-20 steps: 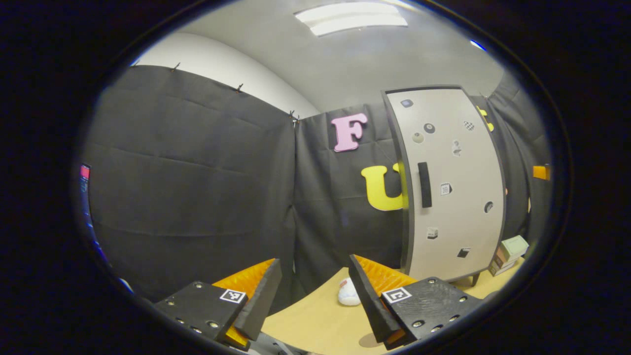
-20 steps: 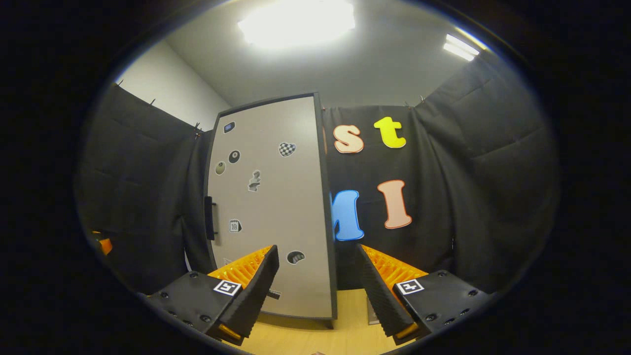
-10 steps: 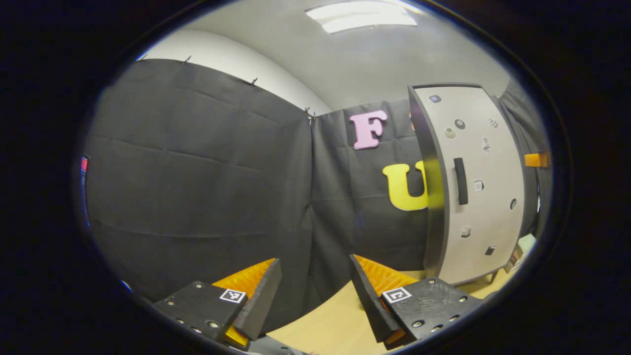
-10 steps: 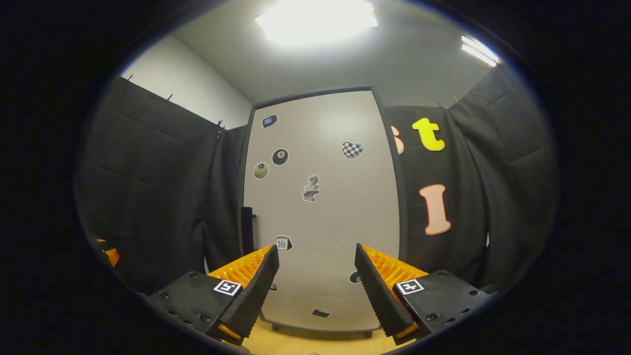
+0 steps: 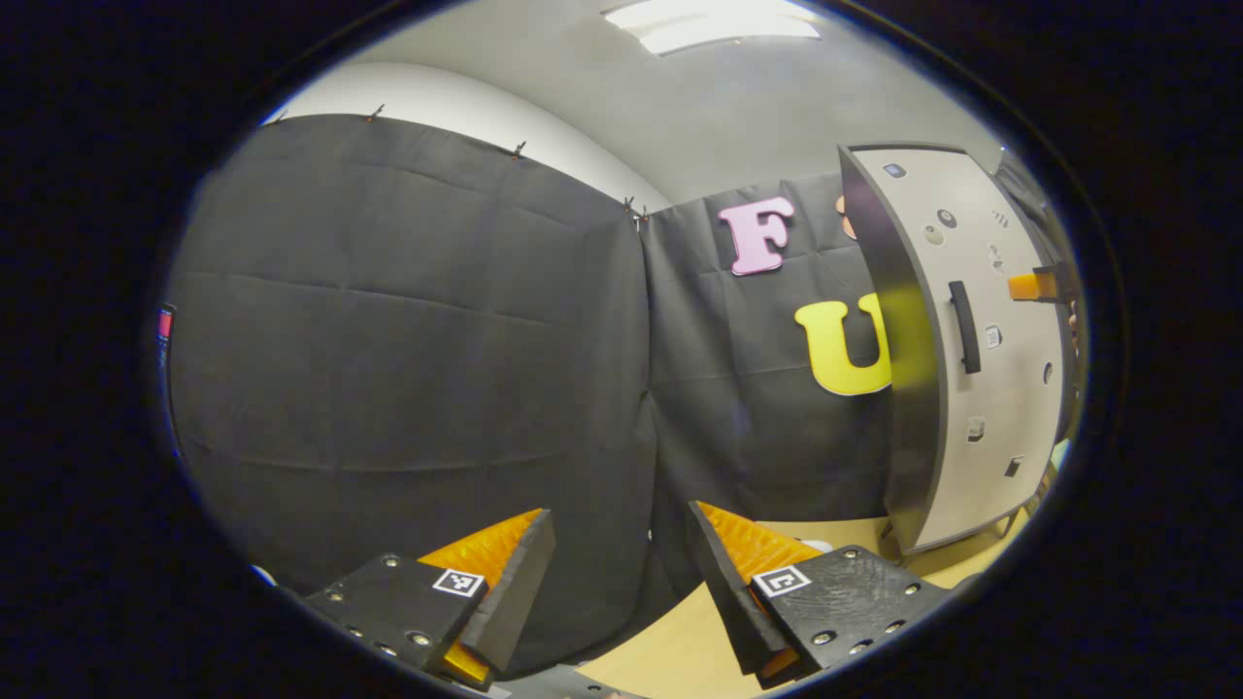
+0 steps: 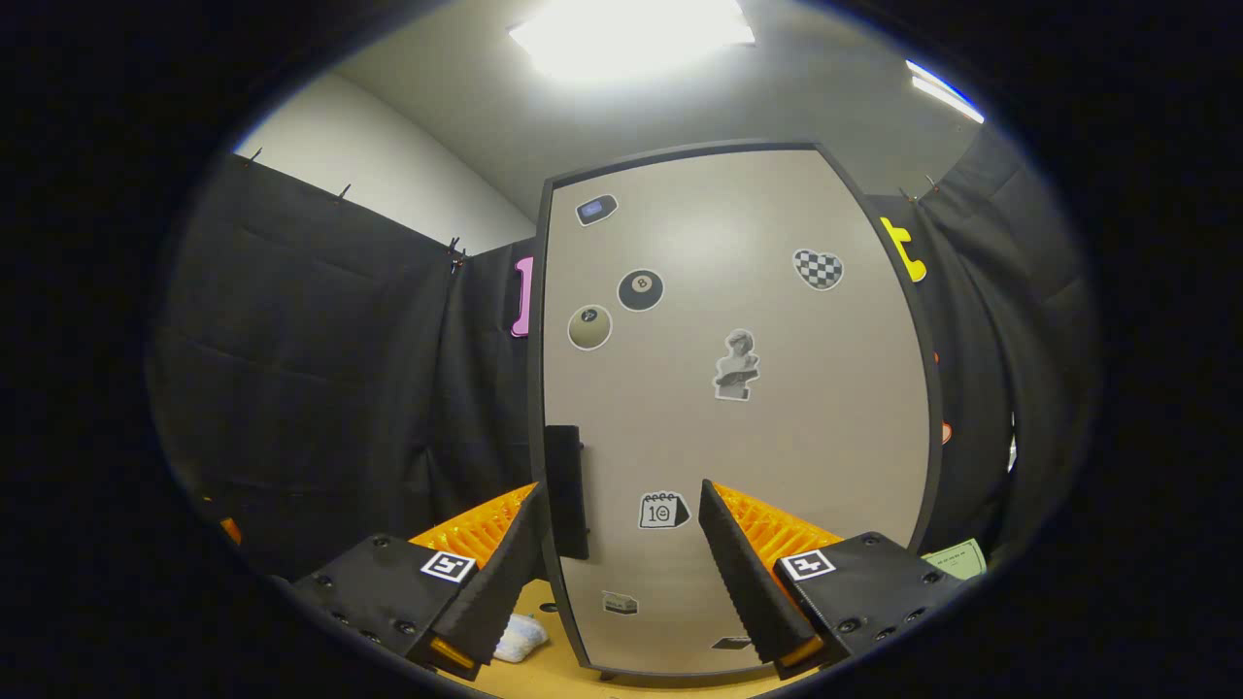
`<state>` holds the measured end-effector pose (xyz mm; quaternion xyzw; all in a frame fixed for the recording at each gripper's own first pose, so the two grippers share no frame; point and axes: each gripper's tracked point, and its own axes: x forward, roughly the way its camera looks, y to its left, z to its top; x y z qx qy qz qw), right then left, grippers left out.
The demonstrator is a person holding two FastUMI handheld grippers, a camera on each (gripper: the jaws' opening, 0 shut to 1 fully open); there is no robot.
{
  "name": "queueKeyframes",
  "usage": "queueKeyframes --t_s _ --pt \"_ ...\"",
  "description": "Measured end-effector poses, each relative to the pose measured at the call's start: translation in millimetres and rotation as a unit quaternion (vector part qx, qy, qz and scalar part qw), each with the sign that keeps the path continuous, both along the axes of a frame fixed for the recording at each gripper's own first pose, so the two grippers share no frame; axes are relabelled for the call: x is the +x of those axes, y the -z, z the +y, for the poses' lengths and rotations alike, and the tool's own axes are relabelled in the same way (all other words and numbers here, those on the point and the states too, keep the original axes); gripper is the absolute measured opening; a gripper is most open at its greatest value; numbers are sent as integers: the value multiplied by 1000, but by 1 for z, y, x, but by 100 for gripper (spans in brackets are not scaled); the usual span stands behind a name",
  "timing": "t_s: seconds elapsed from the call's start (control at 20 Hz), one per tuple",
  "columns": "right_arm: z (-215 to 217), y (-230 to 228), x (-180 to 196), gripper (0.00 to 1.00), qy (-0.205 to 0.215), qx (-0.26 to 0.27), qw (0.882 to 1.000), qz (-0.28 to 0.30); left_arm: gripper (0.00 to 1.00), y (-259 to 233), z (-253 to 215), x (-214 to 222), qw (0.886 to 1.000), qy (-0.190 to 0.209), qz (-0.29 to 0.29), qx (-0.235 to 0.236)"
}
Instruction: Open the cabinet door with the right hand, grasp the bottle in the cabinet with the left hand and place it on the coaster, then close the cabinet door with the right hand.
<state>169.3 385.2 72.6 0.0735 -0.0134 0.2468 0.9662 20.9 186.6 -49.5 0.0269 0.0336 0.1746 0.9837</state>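
Closer now, the upright door handle point(image 6: 565, 490) is seen at 11 o'clock of the right gripper point(image 6: 621, 563), whose fingers are spread wide and grasp nothing.

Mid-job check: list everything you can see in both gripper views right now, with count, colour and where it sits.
Cabinet door: one, beige with dark edge, shut, straight ahead in the right gripper view.
Door handle: one, black vertical bar, at the door's left edge.
Stickers: several, mostly black, grey and white, scattered over the door.
Table: one, light wood, under the cabinet.
White object: one, on the table left of the cabinet; too unclear to identify.
Green box: one, pale green, right of the cabinet.
Ceiling lights: two, white, overhead.
Left gripper: open, empty, pointing at the booth wall.
Right gripper: open, empty, facing the door near the handle.
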Motion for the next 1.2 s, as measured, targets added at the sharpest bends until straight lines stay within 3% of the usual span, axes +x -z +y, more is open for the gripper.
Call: queueKeyframes --t_s 0.15,0.2,0.45,0.6,0.75,0.85,0.95,1.0,1.05,1.1,1.2 --pt "22 8 13 98 2 -4 1000 8 83 11 14 9 1000 -4 5 2" --pt "28 9 16 93 4 -4 1000 10 83 14 16 12 1000 -3 7 0" --pt "57 13 35 98 9 0 1000 28 83 22 37 18 1000 -10 8 -5" --pt "73 19 45 91 11 -1 999 44 83 27 48 19 1000 -15 9 -8" --pt "87 29 58 91 15 -8 998 63 83 34 54 21 1000 -18 15 -7" --pt "92 37 65 80 24 -11 996 82 83 36 58 22 1000 -19 17 -6" --pt "94 45 72 78 35 -14 994 103 83 38 60 23 1000 -20 18 -5" --pt "92 47 75 60 44 -14 993 111 83 41 60 23 1000 -20 19 -6" --pt "92 48 74 58 48 -11 992 116 83 40 61 24 1000 -19 20 -7" --pt "93 48 77 42 47 -17 992 117 84 41 60 24 1000 -19 20 -9" --pt "91 47 71 29 49 -42 992 111 83 40 58 25 1000 -16 20 -12"
